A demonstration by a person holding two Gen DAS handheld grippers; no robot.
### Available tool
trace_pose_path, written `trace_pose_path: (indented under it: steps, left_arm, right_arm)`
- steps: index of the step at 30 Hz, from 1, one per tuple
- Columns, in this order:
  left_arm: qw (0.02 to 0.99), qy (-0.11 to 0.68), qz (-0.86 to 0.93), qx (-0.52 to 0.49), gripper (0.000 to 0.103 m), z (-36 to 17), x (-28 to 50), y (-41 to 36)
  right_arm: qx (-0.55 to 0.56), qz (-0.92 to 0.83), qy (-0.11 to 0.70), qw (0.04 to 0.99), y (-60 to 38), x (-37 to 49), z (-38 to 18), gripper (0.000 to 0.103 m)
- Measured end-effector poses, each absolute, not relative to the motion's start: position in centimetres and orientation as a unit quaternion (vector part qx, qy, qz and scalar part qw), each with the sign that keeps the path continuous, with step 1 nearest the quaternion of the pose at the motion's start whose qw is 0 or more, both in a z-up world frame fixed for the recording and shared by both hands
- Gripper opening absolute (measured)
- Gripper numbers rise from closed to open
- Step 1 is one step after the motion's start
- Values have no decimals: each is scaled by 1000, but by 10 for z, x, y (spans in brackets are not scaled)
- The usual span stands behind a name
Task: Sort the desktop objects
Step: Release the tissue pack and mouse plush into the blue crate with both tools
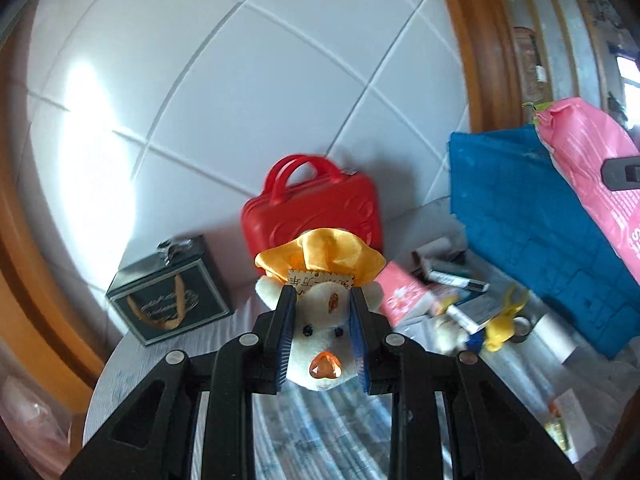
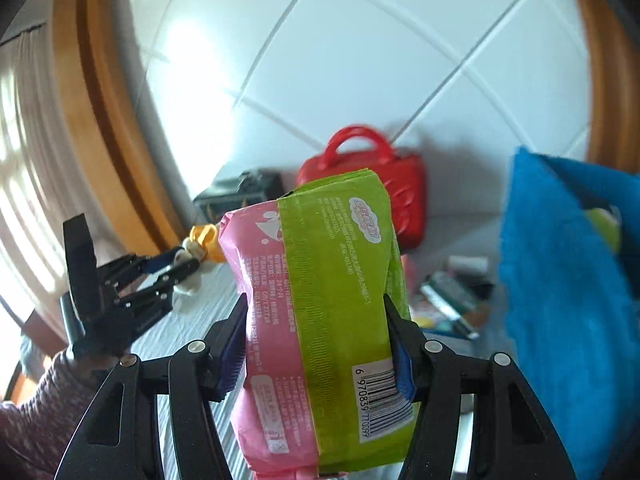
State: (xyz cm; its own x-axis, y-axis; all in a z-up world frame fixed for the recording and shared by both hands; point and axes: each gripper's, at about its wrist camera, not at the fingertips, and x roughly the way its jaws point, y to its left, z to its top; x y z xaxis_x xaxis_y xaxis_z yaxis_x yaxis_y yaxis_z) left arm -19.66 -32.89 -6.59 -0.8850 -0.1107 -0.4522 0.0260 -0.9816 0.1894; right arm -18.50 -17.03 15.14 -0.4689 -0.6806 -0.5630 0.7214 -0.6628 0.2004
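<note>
My left gripper (image 1: pixel 322 304) is shut on a small white plush bear (image 1: pixel 320 344) with a yellow hat and an orange heart nose, held up above the table. In the right wrist view the same gripper (image 2: pixel 188 268) and bear (image 2: pixel 192 280) show at the left, above a person's knitted sleeve (image 2: pixel 36 412). My right gripper (image 2: pixel 316 304) is shut on a pink-and-green packet (image 2: pixel 320 320); its pads dent the packet's sides. That packet (image 1: pixel 592 168) also shows at the right edge of the left wrist view, in front of a blue fabric bag (image 1: pixel 540 232).
A red toy suitcase (image 1: pixel 312 208) and a dark gift box (image 1: pixel 168 296) stand against the tiled wall. Pens, small packets and a yellow toy (image 1: pixel 500 324) lie scattered on the grey table (image 1: pixel 140 360). The blue bag (image 2: pixel 560 280) fills the right side.
</note>
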Motion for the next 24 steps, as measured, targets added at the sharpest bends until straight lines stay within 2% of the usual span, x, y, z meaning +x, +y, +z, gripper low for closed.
trace_pose_path:
  steps: [12, 19, 24]
  left_arm:
    - [-150, -129, -968, 156, 26, 22, -253, -98]
    - [-192, -136, -958, 163, 26, 44, -300, 20]
    - [-189, -136, -956, 180, 29, 56, -339, 71]
  right_arm:
    - [218, -946, -42, 237, 73, -175, 250, 59]
    - [209, -958, -49, 192, 156, -217, 261, 59]
    - [225, -958, -70, 165, 202, -262, 254, 60]
